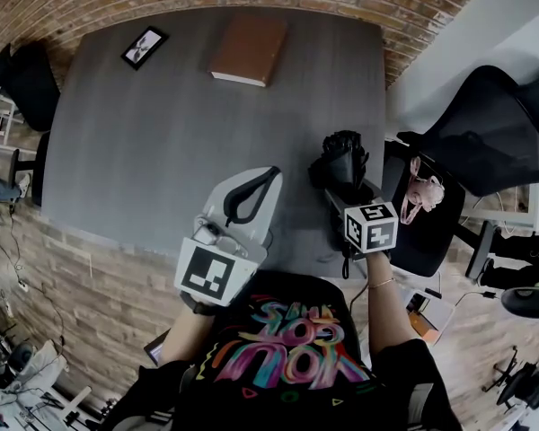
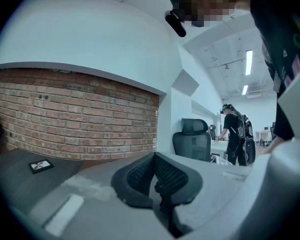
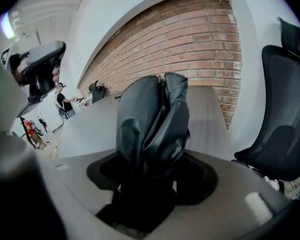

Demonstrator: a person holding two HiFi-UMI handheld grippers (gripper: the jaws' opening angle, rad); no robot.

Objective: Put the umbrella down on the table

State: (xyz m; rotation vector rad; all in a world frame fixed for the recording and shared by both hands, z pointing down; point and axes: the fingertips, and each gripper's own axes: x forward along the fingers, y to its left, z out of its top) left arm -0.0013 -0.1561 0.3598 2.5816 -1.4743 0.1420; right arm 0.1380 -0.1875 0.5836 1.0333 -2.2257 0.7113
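The right gripper (image 1: 349, 194), jaws clamped round the folded black umbrella (image 1: 343, 155), holds its long axis nosing down and away over the grey table's (image 1: 162, 133) near right edge, while the left gripper (image 1: 251, 191) hangs alongside, jaws together, empty.

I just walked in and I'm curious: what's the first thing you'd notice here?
Your eye goes first to the folded black umbrella, gripped in the right hand-held gripper near the right edge of the grey table. Next you'd spot the brown book lying at the table's far side, with a small black-framed picture to its left.
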